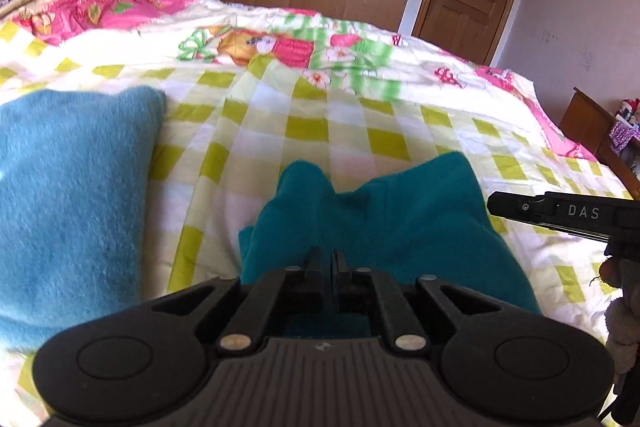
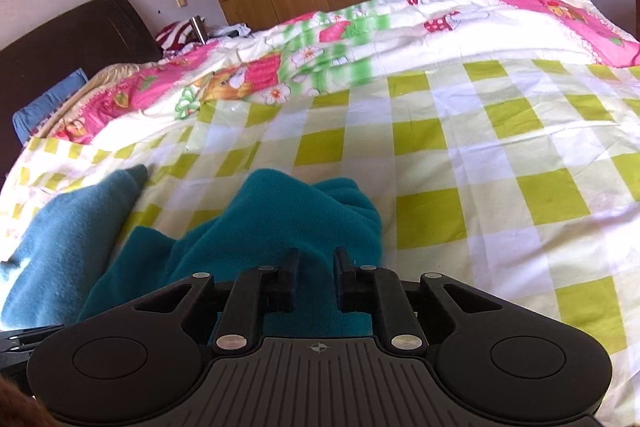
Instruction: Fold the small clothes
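Two pinches on one teal garment (image 1: 400, 227), bunched on the checked bed (image 1: 320, 123): left hand-held gripper (image 1: 327, 259) clamped shut on fleece, right hand-held gripper (image 2: 316, 259) narrowed around a fold (probably gripping, pads partly hidden). Best lifted evenly, edges level. Lighter blue piece (image 1: 68, 203) beside.
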A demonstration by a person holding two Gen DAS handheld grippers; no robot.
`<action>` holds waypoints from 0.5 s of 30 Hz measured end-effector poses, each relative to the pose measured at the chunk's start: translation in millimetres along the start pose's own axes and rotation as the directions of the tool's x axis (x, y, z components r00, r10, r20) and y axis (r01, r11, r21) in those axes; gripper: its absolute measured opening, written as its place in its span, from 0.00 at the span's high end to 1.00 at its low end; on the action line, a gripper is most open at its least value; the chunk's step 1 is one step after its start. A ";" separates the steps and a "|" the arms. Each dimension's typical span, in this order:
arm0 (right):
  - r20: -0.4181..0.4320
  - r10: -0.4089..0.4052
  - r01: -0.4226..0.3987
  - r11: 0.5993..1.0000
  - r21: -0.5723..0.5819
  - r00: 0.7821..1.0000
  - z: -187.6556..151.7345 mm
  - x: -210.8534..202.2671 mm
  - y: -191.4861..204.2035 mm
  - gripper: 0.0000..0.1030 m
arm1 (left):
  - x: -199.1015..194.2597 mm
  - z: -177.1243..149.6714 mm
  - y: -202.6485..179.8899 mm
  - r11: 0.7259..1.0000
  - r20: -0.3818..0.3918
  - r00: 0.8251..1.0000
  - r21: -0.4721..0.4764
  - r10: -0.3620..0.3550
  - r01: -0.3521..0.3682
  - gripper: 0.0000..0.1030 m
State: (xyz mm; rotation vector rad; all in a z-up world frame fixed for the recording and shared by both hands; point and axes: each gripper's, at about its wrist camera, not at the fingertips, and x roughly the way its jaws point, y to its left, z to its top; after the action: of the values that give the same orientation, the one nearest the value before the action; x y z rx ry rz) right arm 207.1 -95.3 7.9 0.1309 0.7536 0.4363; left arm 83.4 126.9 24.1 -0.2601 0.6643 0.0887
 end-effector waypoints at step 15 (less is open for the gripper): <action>-0.044 0.020 -0.023 0.998 -0.066 0.999 1.4 9.3 21.0 0.77 | 2.9 8.3 5.8 0.999 -0.048 0.998 0.031 0.042 -0.041 0.72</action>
State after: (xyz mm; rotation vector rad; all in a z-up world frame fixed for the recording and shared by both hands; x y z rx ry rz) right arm 207.0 -72.4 8.7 0.0676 0.7797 0.4851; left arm 89.7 134.7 27.4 -0.2205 0.7194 0.1121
